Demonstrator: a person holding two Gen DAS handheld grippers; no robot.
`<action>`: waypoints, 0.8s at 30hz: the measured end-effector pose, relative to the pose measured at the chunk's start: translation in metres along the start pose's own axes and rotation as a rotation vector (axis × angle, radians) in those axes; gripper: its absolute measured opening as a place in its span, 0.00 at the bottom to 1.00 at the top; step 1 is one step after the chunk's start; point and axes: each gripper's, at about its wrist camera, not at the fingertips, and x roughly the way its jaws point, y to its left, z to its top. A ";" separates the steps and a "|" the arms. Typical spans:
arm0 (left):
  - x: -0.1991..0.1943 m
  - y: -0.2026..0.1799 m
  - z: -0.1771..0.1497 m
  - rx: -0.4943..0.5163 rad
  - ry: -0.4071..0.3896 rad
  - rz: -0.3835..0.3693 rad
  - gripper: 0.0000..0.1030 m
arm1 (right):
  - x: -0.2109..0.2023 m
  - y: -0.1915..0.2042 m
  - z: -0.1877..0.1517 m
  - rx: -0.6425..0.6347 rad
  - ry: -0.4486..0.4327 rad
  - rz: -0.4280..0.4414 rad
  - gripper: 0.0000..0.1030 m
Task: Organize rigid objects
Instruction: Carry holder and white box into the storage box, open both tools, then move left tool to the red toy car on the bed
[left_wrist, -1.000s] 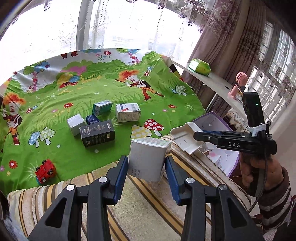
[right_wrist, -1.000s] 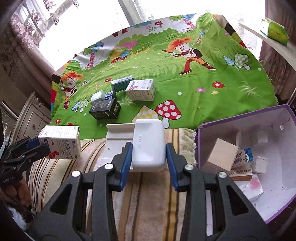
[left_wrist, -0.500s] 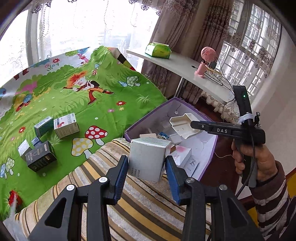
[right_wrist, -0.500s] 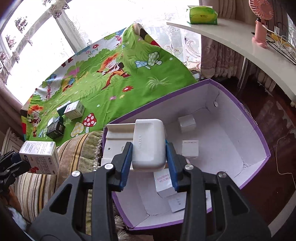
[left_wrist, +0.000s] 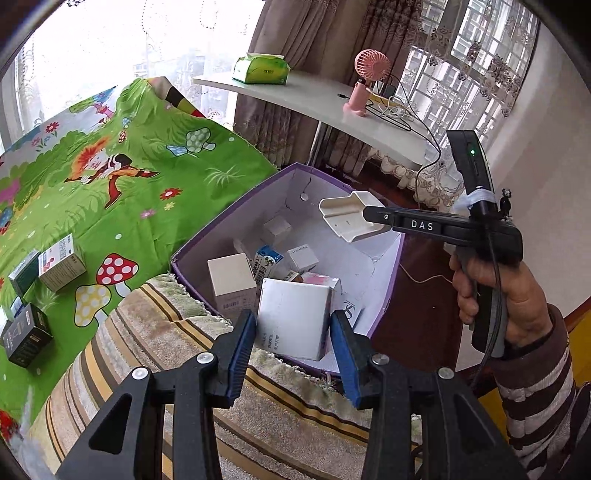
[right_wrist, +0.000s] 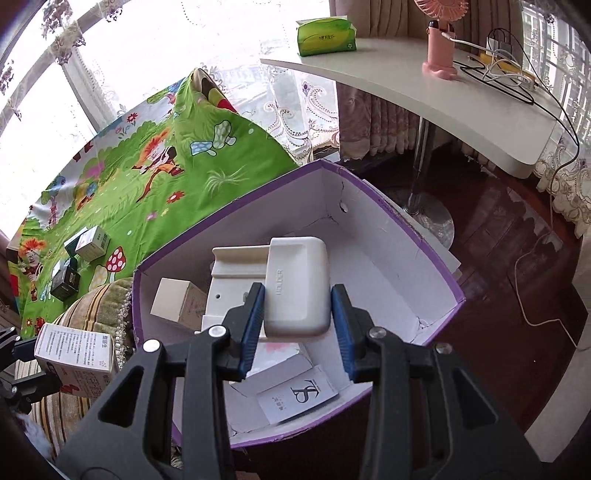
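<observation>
My left gripper is shut on a white carton and holds it over the near rim of the purple storage box. The carton also shows at the left of the right wrist view. My right gripper is shut on a white plastic holder and hangs above the inside of the same box. From the left wrist view the holder is over the box's far half. Several small cartons lie in the box.
Several small boxes and a black box lie on the green cartoon sheet. A striped cushion sits in front of the storage box. A white desk holds a pink fan, a tissue pack and cables.
Both grippers swung right from the green sheet to the purple box, keeping their loads. The carton is now over the box's near rim and the holder over its inside.
</observation>
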 end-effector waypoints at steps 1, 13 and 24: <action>0.003 0.000 0.000 -0.005 0.006 -0.008 0.43 | 0.000 -0.002 0.000 0.004 -0.001 -0.006 0.40; -0.005 0.015 -0.005 -0.068 -0.009 -0.010 0.46 | -0.003 -0.009 0.003 0.032 -0.009 -0.021 0.53; -0.021 0.047 -0.018 -0.168 -0.061 0.023 0.46 | -0.005 0.018 0.003 -0.030 -0.008 0.017 0.55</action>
